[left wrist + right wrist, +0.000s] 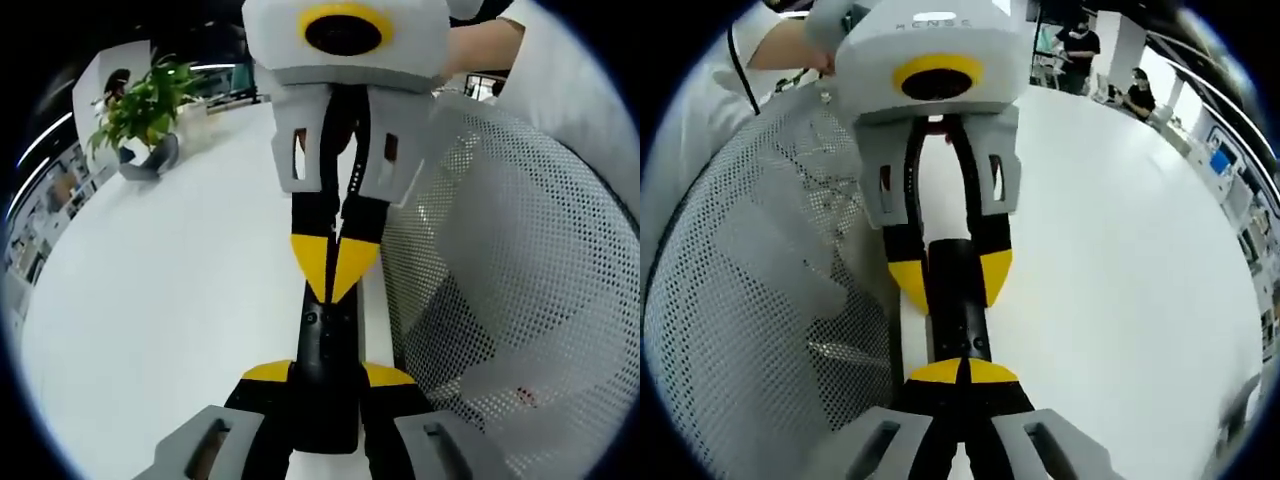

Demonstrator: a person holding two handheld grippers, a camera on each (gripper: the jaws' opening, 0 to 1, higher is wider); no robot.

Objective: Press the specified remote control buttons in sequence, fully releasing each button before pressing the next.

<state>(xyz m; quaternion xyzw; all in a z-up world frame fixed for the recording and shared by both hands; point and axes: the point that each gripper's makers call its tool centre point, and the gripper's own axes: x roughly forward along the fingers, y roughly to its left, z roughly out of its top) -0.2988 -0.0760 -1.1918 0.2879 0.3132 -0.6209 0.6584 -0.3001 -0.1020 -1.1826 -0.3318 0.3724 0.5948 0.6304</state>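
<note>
Clamping the black remote [325,375] by its two long sides, the left gripper [327,376] holds it level above the white table [170,300], next to a white mesh chair back [520,300]. The right gripper [962,372] has its yellow-tipped jaws closed together, their tips resting on the top face of the remote [958,300]. A potted plant [145,115] stands far off on the table.
</note>
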